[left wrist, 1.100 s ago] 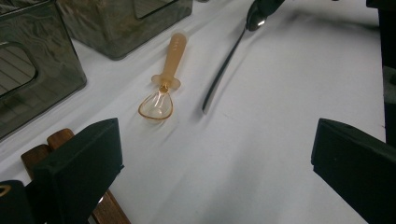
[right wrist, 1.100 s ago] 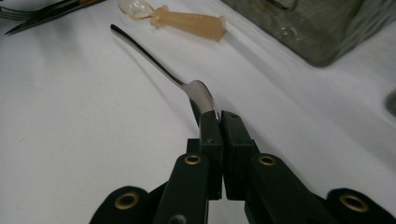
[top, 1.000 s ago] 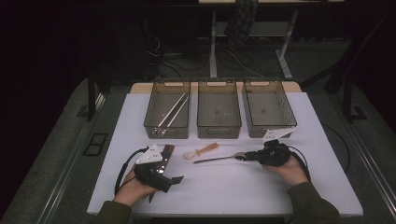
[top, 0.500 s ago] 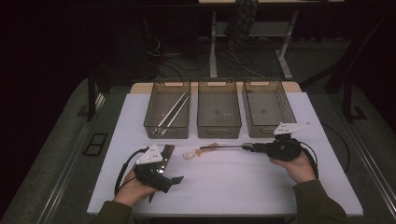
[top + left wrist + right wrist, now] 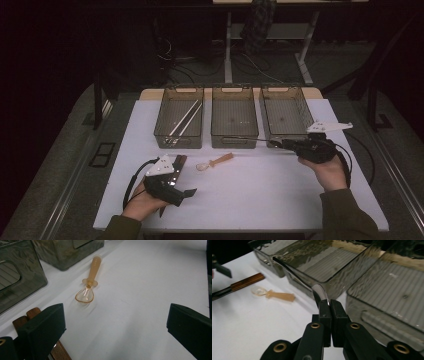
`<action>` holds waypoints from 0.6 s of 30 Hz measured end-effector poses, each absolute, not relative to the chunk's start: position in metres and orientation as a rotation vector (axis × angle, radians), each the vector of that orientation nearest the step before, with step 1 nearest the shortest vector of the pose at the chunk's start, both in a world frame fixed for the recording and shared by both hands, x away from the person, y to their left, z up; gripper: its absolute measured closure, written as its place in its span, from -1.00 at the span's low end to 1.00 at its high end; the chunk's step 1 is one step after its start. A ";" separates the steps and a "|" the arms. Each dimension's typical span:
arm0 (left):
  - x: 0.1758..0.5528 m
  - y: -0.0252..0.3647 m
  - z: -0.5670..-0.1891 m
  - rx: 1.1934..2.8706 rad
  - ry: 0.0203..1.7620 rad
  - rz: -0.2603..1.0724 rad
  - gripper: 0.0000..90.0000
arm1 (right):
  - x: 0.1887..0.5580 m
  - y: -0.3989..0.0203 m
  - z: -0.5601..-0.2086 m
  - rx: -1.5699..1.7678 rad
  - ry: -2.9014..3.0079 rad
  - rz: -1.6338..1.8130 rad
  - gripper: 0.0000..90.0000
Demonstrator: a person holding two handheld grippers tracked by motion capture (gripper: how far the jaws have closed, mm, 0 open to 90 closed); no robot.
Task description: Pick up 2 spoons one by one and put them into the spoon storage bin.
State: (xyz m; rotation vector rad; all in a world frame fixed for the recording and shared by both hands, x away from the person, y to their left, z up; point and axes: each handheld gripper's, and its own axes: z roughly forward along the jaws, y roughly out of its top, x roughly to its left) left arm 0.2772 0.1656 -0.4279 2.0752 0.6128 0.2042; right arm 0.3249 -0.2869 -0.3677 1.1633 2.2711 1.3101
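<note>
Right hand-held gripper [image 5: 328, 305] is clamped shut on the bowl end of a metal spoon [image 5: 320, 291], which I hold lifted in front of the three bins at the table's far edge, its handle reaching across the front rim of the middle bin [image 5: 235, 117]. My left hand-held gripper [image 5: 182, 192] rests near the table's near left corner, jaws wide apart and empty. Chopsticks [image 5: 184, 118] already lie in the left bin [image 5: 165, 127], so I judge the sorting partly done. An orange plastic spoon [image 5: 89, 282] and a wooden-handled utensil [image 5: 178, 163] wait on the table.
</note>
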 end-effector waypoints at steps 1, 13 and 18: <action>0.277 0.166 -0.428 2.074 0.614 0.204 -0.99 | 0.326 -0.287 -0.366 1.165 2.261 1.301 0.95; 0.277 0.166 -0.429 2.065 0.619 0.196 -0.99 | 0.360 -0.277 -0.354 1.222 2.193 1.219 0.95; 0.277 0.166 -0.428 2.063 0.619 0.199 -0.99 | 0.377 -0.269 -0.350 1.245 2.187 1.183 0.95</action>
